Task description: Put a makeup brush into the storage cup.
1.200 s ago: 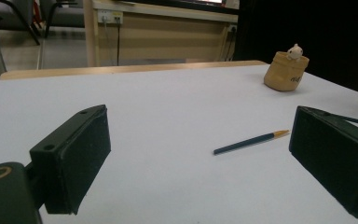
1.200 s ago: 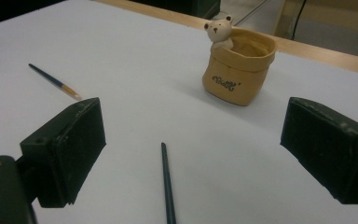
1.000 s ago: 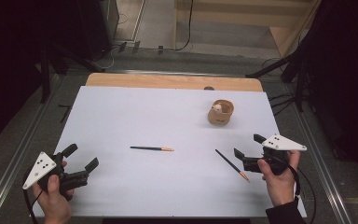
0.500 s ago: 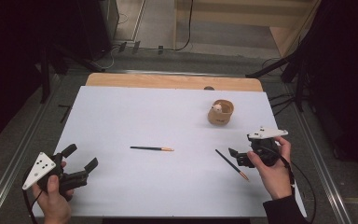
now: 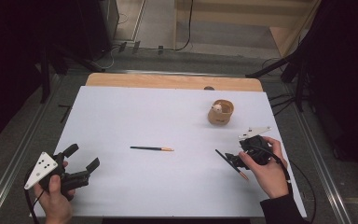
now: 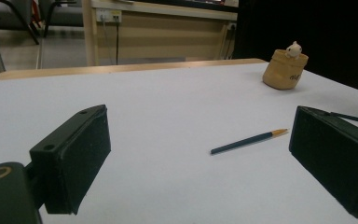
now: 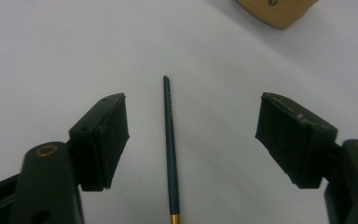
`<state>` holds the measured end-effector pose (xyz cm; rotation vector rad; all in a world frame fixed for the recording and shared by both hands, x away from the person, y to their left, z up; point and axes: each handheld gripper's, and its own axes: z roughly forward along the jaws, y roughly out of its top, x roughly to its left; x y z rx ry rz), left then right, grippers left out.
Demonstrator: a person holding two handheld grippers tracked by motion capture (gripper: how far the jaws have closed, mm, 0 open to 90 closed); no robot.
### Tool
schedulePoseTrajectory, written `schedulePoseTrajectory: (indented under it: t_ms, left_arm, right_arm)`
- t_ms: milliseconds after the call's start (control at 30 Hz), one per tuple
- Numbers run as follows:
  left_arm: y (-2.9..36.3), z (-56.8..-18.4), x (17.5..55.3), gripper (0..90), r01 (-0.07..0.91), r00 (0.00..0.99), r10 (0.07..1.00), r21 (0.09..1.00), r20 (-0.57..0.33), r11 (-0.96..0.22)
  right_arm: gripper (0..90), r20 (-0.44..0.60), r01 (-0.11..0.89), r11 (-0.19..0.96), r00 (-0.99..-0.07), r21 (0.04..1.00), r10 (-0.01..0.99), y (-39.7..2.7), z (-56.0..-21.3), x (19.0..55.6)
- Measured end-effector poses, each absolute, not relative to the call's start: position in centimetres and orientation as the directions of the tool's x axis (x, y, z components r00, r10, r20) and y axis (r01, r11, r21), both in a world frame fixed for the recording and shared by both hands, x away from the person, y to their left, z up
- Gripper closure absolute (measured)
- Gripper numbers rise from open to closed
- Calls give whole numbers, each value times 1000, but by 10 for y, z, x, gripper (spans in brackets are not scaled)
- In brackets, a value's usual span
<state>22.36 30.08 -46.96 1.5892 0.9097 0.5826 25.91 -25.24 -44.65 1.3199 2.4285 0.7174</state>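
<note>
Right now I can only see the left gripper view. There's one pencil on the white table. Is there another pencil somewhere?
Observer: Yes. A second pencil lies straight in front of the right gripper, near the table's right side.
Operator: Is the gripper grabbing it?
Observer: Not yet. The pencil lies between the jaws, which have just been closing, but the pads stand clear of it on both sides.
Operator: Which way does it point?
Observer: Its gold end is nearest that gripper, and its dark tip points away from it.
</note>
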Motion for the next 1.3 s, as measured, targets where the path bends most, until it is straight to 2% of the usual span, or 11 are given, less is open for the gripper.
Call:
schedulePoseTrajectory:
  t_ms: [133, 167, 200, 233, 433, 467, 600, 767, 1300]
  left_arm:
    - [302, -469, 223, 58, 242, 574, 812, 969, -106, -44]
    - [302, -469, 223, 58, 242, 573, 813, 969, -107, -43]
    - [302, -469, 223, 57, 242, 573, 813, 969, -107, -43]
    - [302, -469, 224, 57, 240, 573, 812, 970, -106, -43]
    - [302, -469, 224, 57, 241, 573, 812, 970, -106, -43]
    - [302, -470, 224, 58, 241, 574, 812, 969, -106, -44]
    - [302, -470, 224, 57, 241, 574, 812, 970, -107, -43]
    - [302, -470, 224, 58, 243, 574, 811, 969, -108, -43]
    - [302, -470, 224, 58, 244, 573, 812, 969, -109, -42]
  right_arm:
    - [354, -3, 711, 461, -543, 531, 840, -252, -448, 260]
    - [434, 29, 728, 453, -543, 515, 839, -253, -449, 261]
    - [434, 29, 728, 453, -543, 515, 839, -253, -449, 261]
    - [490, 41, 734, 455, -546, 505, 837, -254, -450, 261]
    - [540, 17, 741, 485, -555, 465, 832, -253, -451, 261]
    - [576, 38, 745, 491, -566, 452, 824, -254, -452, 262]
    - [590, 44, 753, 499, -569, 429, 821, -253, -454, 262]
    - [652, 57, 770, 519, -577, 372, 815, -252, -457, 263]
    - [690, 21, 775, 571, -597, 270, 802, -244, -465, 262]
